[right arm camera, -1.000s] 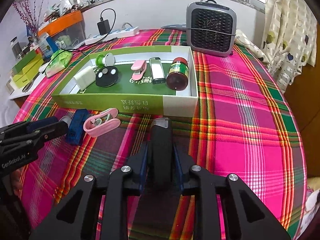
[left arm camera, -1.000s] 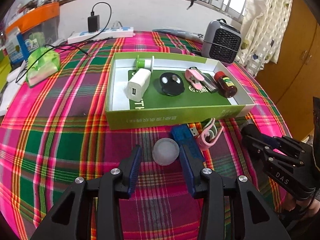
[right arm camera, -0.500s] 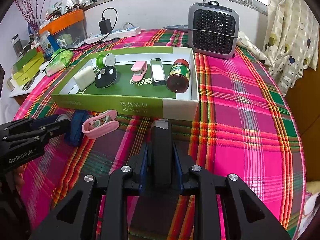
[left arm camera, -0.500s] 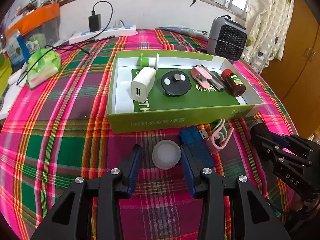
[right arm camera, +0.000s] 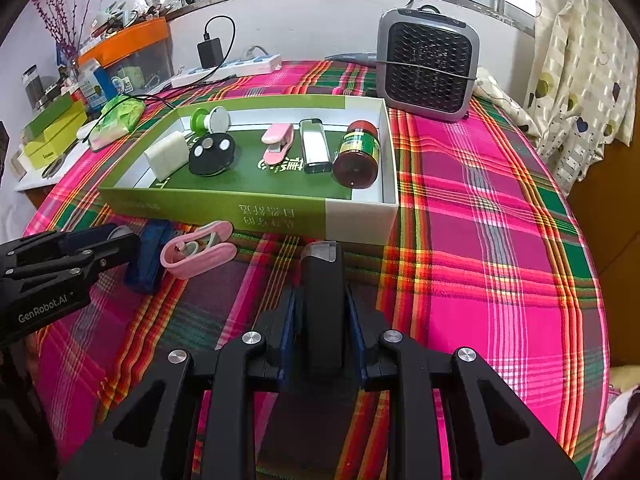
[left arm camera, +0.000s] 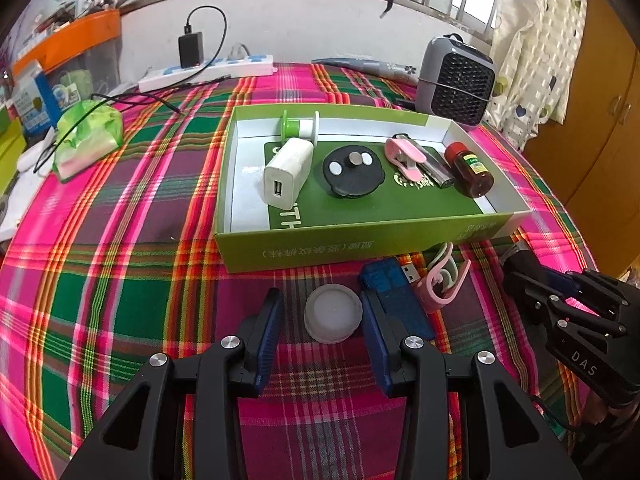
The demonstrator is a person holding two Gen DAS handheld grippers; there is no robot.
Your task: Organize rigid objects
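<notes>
- Our left claw (left arm camera: 324, 320) stands released, its two fingers to either side of the white round cap (left arm camera: 333, 313) on the plaid tabletop (left arm camera: 120, 280); the right-hand finger looks to be touching the cap, the other has a gap. We judge it is set this way so that one squeeze takes the cap.
- Our right claw (right arm camera: 322, 312) is clenched on the black bar-shaped device (right arm camera: 322, 280), held lengthwise along the fingers so that it points at the green box (right arm camera: 248, 210), just short of its near wall.
- Inside the box, the white charger (left arm camera: 286, 178), black disc (left arm camera: 354, 172), pink stapler (right arm camera: 276, 144), lighter (right arm camera: 314, 151) and red-capped jar (right arm camera: 357, 154) lie in a row, leaving the near strip free, probably for the next items.
- The blue USB stick (left arm camera: 394, 292) and pink clip (right arm camera: 198, 249) wait outside, just beside the box.
</notes>
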